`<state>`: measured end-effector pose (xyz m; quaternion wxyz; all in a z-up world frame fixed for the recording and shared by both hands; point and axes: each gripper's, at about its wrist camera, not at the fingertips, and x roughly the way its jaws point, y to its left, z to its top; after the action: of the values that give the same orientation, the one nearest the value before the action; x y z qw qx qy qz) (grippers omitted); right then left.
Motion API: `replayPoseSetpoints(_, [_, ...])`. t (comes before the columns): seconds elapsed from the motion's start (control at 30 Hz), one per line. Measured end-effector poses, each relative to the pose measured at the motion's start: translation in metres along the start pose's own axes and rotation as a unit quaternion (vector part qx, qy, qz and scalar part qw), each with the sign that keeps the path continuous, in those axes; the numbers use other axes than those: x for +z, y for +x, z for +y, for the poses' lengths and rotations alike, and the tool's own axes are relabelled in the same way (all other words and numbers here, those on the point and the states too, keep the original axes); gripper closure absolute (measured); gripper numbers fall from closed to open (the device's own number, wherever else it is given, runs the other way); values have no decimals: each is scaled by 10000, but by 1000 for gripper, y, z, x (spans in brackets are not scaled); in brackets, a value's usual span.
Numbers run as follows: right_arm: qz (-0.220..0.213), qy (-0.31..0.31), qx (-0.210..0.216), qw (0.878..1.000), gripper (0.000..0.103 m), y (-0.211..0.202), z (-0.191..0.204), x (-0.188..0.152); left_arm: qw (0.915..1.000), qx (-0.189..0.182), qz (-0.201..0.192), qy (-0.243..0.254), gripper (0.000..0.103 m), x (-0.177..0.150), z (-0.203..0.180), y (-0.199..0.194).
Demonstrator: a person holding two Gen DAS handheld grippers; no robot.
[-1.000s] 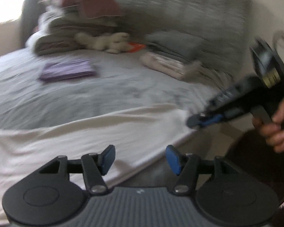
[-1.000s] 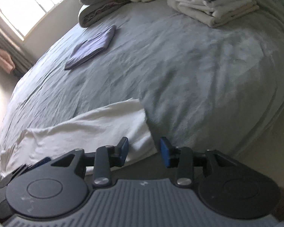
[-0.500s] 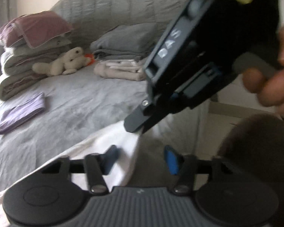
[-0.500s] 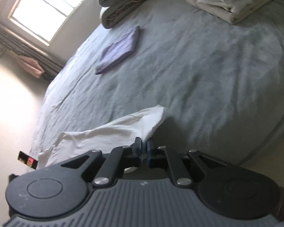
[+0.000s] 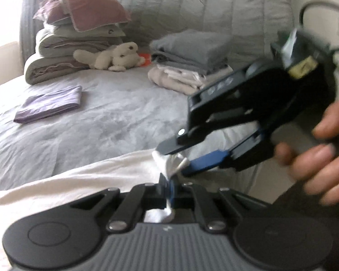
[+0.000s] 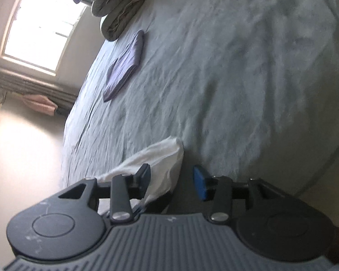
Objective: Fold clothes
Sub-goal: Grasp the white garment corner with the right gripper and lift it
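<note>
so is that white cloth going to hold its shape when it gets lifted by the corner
Probably not. The white cloth bunches and creases where the left tool pinches it, so it looks floppy. It seems thin and light, draping over the bed edge. The rest will likely trail and sag.

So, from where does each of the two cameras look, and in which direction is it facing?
Left wrist: sits on the left gripper, faces across the bed toward the headboard; jaws shut on the white garment; right gripper and a hand show.
Right wrist: sits on the right gripper, rolled sideways, faces across the bed toward the window; jaws open.
Shared: white garment, folded purple cloth, stuffed toy.
</note>
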<state>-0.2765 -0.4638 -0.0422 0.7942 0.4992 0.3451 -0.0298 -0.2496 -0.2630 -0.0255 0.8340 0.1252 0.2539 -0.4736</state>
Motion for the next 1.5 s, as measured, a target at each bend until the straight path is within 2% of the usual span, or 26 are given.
replayPoseSetpoints(0.07, [-82, -8, 22, 10000, 57, 5, 3, 1, 9998, 40, -91, -152, 101, 1, 3, -5])
replayPoseSetpoints(0.1, [-128, -48, 12, 9999, 61, 6, 5, 1, 9996, 60, -137, -227, 101, 1, 5, -8])
replayPoseSetpoints(0.17, [-148, -105, 21, 9998, 87, 10, 12, 3, 9990, 103, -228, -377, 101, 2, 8, -14])
replayPoseSetpoints(0.2, [-146, -129, 24, 9998, 96, 12, 16, 3, 9986, 149, -274, -430, 101, 2, 10, -16])
replayPoseSetpoints(0.43, [-201, -567, 111, 9981, 96, 28, 67, -5, 9904, 669, -750, -952, 101, 0, 36, -45])
replayPoseSetpoints(0.67, [-189, -1072, 292, 9936, 96, 51, 127, -14, 9744, 1187, -1114, -1549, 101, 1, 82, -83])
replayPoseSetpoints(0.93, [126, -1634, 494, 9852, 96, 121, 199, -37, 9537, 1790, -1233, -2077, 101, -19, 147, -121])
replayPoseSetpoints(1.2, [594, -2119, 609, 9736, 96, 193, 258, -78, 9284, 2365, -1219, -2593, 101, -50, 212, -156])
replayPoseSetpoints(1.5, [974, -2708, 571, 9560, 96, 255, 314, -125, 9104, 2711, -1111, -2922, 101, -88, 276, -190])
